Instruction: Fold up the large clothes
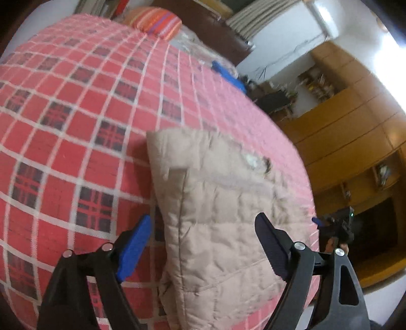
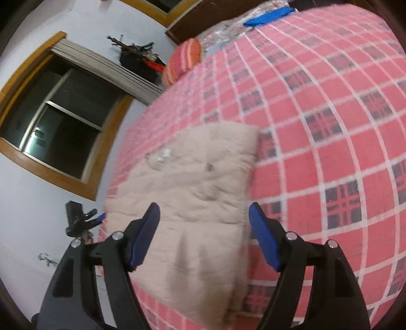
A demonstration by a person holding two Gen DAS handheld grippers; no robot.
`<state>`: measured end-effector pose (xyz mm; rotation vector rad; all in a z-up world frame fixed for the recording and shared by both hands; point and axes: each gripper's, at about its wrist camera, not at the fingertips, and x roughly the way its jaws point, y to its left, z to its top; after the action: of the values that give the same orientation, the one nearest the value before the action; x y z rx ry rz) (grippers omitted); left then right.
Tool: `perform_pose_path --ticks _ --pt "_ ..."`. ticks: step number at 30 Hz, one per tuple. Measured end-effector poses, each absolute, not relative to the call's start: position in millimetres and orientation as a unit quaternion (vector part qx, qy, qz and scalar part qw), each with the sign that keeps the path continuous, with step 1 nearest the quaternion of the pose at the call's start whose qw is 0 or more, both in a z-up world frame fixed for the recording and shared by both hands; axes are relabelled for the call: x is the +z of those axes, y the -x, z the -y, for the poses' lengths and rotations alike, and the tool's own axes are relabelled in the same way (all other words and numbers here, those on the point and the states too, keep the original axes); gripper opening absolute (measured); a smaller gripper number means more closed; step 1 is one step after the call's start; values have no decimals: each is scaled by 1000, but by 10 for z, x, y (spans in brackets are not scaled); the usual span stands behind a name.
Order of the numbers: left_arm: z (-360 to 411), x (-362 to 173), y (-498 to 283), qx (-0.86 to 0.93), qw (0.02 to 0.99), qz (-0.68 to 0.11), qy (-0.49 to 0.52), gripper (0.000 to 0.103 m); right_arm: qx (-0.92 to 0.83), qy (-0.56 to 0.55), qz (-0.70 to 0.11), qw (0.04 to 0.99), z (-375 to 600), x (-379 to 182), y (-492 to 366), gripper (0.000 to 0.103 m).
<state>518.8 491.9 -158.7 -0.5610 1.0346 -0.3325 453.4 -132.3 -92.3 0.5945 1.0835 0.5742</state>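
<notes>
While hovering with jaws wide and empty, left gripper (image 1: 203, 246) and right gripper (image 2: 204, 236) both face the folded beige quilted garment (image 1: 215, 203) on the bed (image 1: 76, 101) (lower centre of each frame), long axis running away up-frame, neither clearly nearer.

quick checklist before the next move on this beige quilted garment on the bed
1. Left gripper empty, jaws open: ok.
2. Right gripper empty, jaws open: ok.
3. Quilted garment lies on the checked bedspread, already a compact folded block: ok.
4. Edges squared: cannot tell, both views blurred.
5. Striped pillow and blue item well apart from the garment: ok.
</notes>
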Motion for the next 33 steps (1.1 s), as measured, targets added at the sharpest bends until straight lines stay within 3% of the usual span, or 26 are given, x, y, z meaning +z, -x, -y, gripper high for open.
perform_pose_path --ticks 4,6,8,10,17,27,33 --pt "-4782 -1686 -5229 -165 814 -493 260 83 266 -265 -514 771 1257 -1175 -4518 71" --pt "-4760 -1685 -5191 -167 813 -486 272 77 272 -263 -515 770 1225 -1196 -4494 58" --pt "-4749 -1707 -5188 -178 807 -488 279 34 267 -250 -511 778 1201 -1181 -4447 23" --pt "-4773 -1689 -5138 -177 814 -480 274 24 258 -227 -496 797 1180 -1114 -4392 14" --pt "-4743 -1400 -4967 -186 841 -441 253 13 243 -155 -450 845 989 -738 -4196 12" --pt "-4730 -807 -5126 -202 871 -382 235 11 245 -122 -379 884 869 -155 -4354 12" --pt "-4928 -507 -5761 -191 879 -360 248 11 229 -117 -337 906 928 123 -4850 12"
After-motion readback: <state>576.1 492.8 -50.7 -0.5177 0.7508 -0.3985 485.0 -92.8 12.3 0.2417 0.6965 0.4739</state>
